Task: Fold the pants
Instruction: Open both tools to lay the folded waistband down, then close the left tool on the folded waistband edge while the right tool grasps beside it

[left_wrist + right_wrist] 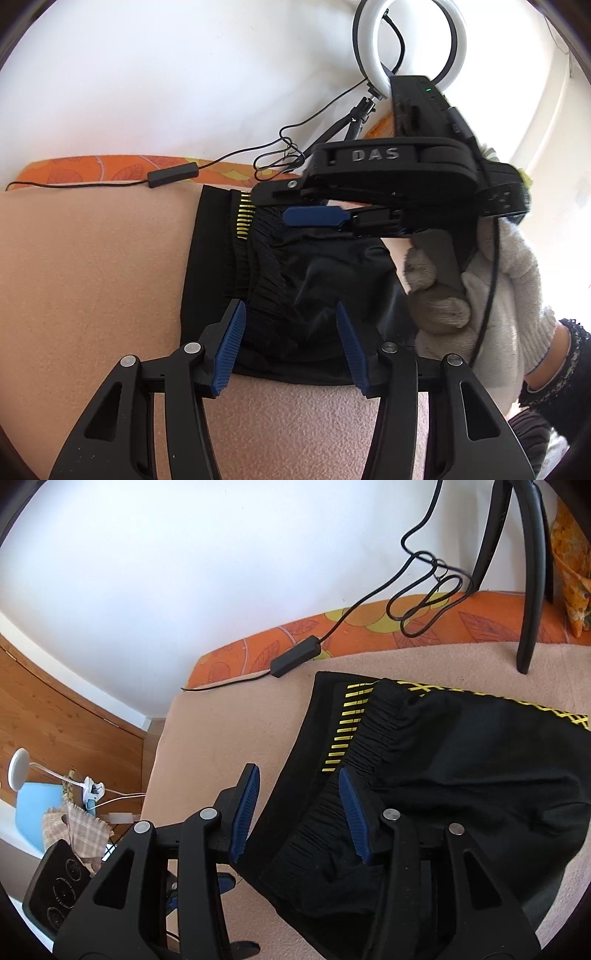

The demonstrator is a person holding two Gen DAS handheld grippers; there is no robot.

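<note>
Black pants [295, 280] with yellow stripe marks lie folded in a pile on a beige blanket [92, 277]. My left gripper [290, 343] is open, its blue pads on either side of the near waistband part of the pile. In the left wrist view the right gripper [317, 216] comes in from the right, held by a white gloved hand [498, 295], over the far edge of the pants. In the right wrist view the pants [461, 775] fill the right half. My right gripper [299, 812] is open above the elastic waistband [369, 738], holding nothing.
A ring light [408, 48] on a tripod stands at the far edge, with a black cable and inline switch [171, 175] across an orange patterned sheet [110, 168]. A tripod leg [532, 590] stands at the back right. Wooden floor [55, 709] and clutter lie beyond the blanket's left edge.
</note>
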